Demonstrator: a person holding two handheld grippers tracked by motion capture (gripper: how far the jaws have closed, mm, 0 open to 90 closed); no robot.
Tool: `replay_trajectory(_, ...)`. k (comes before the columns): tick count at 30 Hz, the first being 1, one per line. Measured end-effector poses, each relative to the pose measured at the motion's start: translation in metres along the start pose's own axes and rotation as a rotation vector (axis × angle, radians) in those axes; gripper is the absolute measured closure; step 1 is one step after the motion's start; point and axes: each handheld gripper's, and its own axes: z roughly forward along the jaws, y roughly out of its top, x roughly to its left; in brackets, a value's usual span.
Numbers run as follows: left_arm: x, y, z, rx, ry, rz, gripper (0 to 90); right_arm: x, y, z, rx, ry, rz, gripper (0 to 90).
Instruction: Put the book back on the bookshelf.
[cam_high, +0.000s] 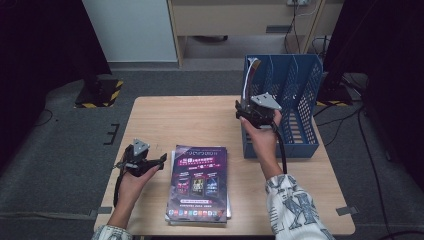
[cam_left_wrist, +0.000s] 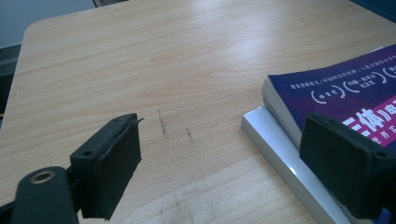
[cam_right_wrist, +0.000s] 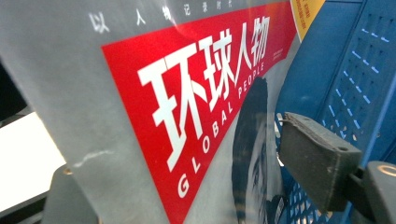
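At the table's (cam_high: 165, 112) right edge, your right gripper (cam_high: 248, 111) stands with jaws spread around a magazine (cam_right_wrist: 154, 116), a pad clear of its cover: grey, red banner, white "GLOBAL PEOPLE" lettering. It stands bowed in the blue rack's (cam_high: 305, 95) leftmost slot. Your left gripper (cam_left_wrist: 219, 158), jaws spread and empty, hovers near the front left corner, beside stacked books (cam_high: 197, 184); bare wood lies behind them.

A wooden table (cam_high: 190, 117) carries a stack of magazines (cam_high: 199, 184) at six o'clock and a blue file rack (cam_high: 295, 105) at two o'clock.
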Motion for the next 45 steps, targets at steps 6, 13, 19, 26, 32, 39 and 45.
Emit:
replay_trajectory(6, 0.000, 0.000, 0.000, 0.000, 0.000, 0.000, 12.2, 0.000, 0.000, -0.001, 0.005, 0.004, 0.009, 20.0)
replay_trajectory(13, 0.000, 0.000, 0.000, 0.001, 0.000, 0.001, 12.2, 0.004, -0.001, -0.004, 0.011, 0.019, 0.009, 15.7)
replay_trajectory(19, 0.000, 0.000, 0.000, 0.002, 0.000, 0.003, 12.1, 0.005, -0.001, -0.009, 0.014, 0.030, 0.015, 12.9)
replay_trajectory(26, -0.001, 0.000, 0.001, 0.004, 0.001, 0.008, 12.1, 0.004, -0.003, -0.024, 0.018, 0.064, 0.019, 12.2)
replay_trajectory(32, -0.004, 0.000, 0.002, 0.010, 0.001, 0.019, 12.2, 0.003, -0.012, -0.038, 0.027, 0.114, 0.020, 13.9)
replay_trajectory(39, -0.008, -0.001, 0.004, 0.013, -0.007, 0.026, 12.2, 0.002, -0.021, -0.055, 0.031, 0.163, 0.030, 17.1)
replay_trajectory(45, -0.011, 0.000, 0.004, 0.012, -0.016, 0.032, 12.2, 0.001, -0.028, -0.068, 0.034, 0.192, 0.038, 19.1)
